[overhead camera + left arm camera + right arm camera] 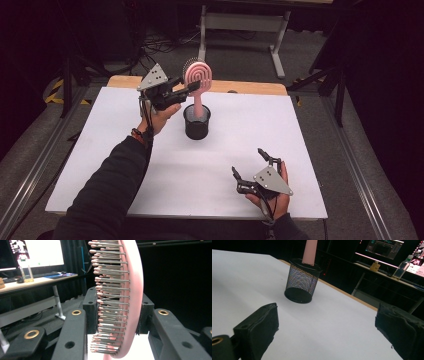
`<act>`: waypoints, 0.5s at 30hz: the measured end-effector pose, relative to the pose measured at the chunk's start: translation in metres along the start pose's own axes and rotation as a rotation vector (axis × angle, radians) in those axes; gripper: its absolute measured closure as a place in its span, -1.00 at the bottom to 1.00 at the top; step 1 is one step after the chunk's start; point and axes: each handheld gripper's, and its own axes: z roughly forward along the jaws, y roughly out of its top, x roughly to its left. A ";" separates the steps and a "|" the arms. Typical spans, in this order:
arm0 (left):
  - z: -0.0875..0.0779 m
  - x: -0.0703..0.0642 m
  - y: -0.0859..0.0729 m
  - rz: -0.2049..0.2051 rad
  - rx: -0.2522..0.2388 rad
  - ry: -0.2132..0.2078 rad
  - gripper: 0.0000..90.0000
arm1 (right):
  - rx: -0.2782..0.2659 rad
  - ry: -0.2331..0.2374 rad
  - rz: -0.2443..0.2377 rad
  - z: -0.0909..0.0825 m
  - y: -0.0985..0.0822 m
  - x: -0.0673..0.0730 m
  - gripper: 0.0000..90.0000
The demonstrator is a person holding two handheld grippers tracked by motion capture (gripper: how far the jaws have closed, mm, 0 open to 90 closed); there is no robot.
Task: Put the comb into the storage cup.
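High view puts the left gripper (187,89) at the far side of the white surface (165,165), clamped on the head of a pink hairbrush (198,76) that stands upright with its handle down inside a black mesh cup (196,121). Left gripper view shows the grip up close: the hairbrush (130,297) sits edge-on between the two jaws, one pad against the bristle side and the other against the smooth pink back (the bristle tips point to the left of that view). Well apart from the cup, at the near right of the surface, the right gripper (250,167) rests in the person's hand with its jaws spread wide and nothing between them. Right gripper view looks across bare surface to the mesh cup (302,283), the pink handle rising out of its rim.
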 end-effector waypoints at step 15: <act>0.010 0.000 -0.017 -0.049 0.024 -0.004 0.41 | 0.003 -0.003 -0.007 0.001 -0.001 0.001 -0.87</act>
